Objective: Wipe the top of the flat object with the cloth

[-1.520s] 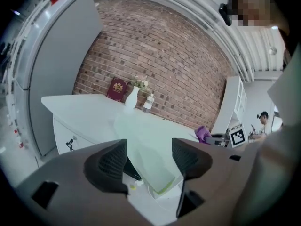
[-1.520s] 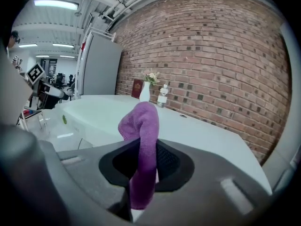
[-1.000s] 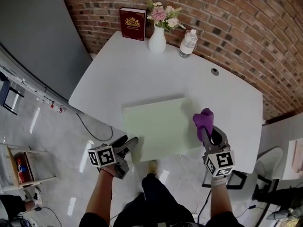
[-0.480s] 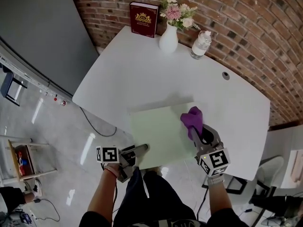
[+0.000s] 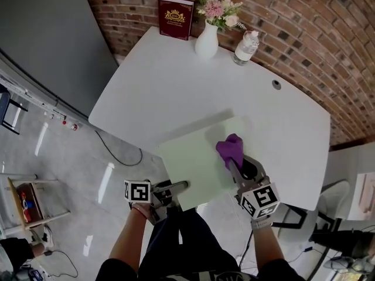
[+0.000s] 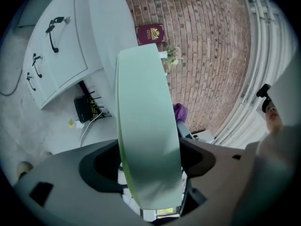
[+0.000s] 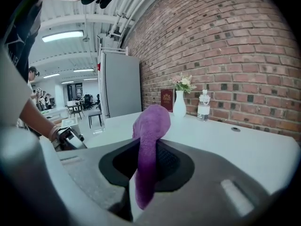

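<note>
A pale green flat board (image 5: 196,157) lies on the white table (image 5: 170,86) near its front edge. My left gripper (image 5: 174,187) is at the board's front left corner. In the left gripper view the board (image 6: 146,126) runs edge-on between the jaws of that gripper (image 6: 150,175), which are shut on it. My right gripper (image 5: 240,167) is shut on a purple cloth (image 5: 229,150) that sits over the right part of the board. In the right gripper view the cloth (image 7: 149,140) stands up out of the gripper (image 7: 143,173).
At the table's far edge by the brick wall stand a dark red book (image 5: 175,17), a white vase of flowers (image 5: 207,40) and a water bottle (image 5: 245,47). A cable hole (image 5: 276,84) is at the far right. A chair (image 5: 304,215) stands right of me.
My right gripper has carried the cloth leftward from the board's right edge onto its top. My left gripper has moved from beside the board to its front left corner and closed on it.
</note>
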Tool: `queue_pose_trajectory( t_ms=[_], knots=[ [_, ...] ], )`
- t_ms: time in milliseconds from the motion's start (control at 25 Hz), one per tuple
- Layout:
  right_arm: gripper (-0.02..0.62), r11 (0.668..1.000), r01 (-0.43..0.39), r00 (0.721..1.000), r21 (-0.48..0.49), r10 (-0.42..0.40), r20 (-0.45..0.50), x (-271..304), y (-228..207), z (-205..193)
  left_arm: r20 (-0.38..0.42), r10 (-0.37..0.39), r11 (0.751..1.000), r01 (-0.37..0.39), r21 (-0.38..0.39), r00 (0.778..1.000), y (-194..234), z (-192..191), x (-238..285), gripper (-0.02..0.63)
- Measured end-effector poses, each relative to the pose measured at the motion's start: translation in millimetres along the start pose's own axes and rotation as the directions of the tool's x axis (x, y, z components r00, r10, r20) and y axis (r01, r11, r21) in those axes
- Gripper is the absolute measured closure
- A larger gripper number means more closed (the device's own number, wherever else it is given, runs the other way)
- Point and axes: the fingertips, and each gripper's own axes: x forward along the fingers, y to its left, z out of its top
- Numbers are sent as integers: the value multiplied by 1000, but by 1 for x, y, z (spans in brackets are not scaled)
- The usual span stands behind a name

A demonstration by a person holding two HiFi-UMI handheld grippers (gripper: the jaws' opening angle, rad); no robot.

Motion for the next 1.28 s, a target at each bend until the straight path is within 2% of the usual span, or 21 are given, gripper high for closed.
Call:
queue_pose_trajectory(
  t_ms=[120, 160, 240, 360, 480, 560, 640, 800, 880, 960, 1000, 1040, 1160, 1280],
  knots=[
    [526, 1000, -19, 1000, 6, 19, -20, -1, 12, -8, 120, -1, 997, 11, -83, 993, 2, 19, -5, 270],
    [526, 1000, -22, 999, 3, 22, -26, -2, 15, -10, 145, -19, 997, 30, -77, 989, -2, 24, -4, 270],
    [526, 1000, -19, 999, -1, 19, -31, -4, 18, -12, 135, -27, 1000, 27, 7, 990, -7, 29, -4, 295],
    [526, 1000, -8, 1000, 14, 8, -11, -5, 18, -7, 115, 22, 989, -38, 144, 993, -11, 35, -11, 298],
    [526, 1000, -6, 1000, 15, 6, 12, -9, 21, 4, 124, 19, 960, -53, 275, 992, -35, 46, -17, 298],
    [526, 1000, -9, 999, -3, 9, 35, -10, 25, 18, 123, 29, 927, -73, 369, 992, -52, 55, -20, 299],
    [526, 1000, -16, 997, -8, 17, 71, -12, 29, 36, 124, 52, 876, -105, 472, 991, -68, 65, -24, 299],
    [526, 999, -32, 990, -23, 35, 139, -15, 41, 74, 123, 94, 748, -152, 646, 988, -89, 78, -28, 301],
    [526, 998, -48, 985, -42, 54, 163, -17, 49, 93, 115, 124, 670, -169, 723, 986, -94, 79, -29, 301],
    [526, 996, -66, 980, -56, 75, 183, -19, 56, 109, 108, 169, 575, -187, 797, 980, -96, 77, -30, 301],
    [526, 995, -76, 978, -64, 87, 190, -20, 61, 116, 106, 193, 533, -195, 823, 975, -95, 76, -30, 301],
    [526, 994, -87, 976, -72, 99, 196, -21, 65, 123, 104, 214, 502, -201, 841, 971, -93, 74, -31, 301],
    [526, 989, -130, 967, -71, 142, 211, -22, 81, 145, 105, 260, 431, -213, 877, 960, -85, 73, -35, 301],
    [526, 983, -176, 957, -56, 184, 225, -24, 98, 165, 121, 302, 327, -223, 918, 945, -80, 72, -35, 301]
  ],
)
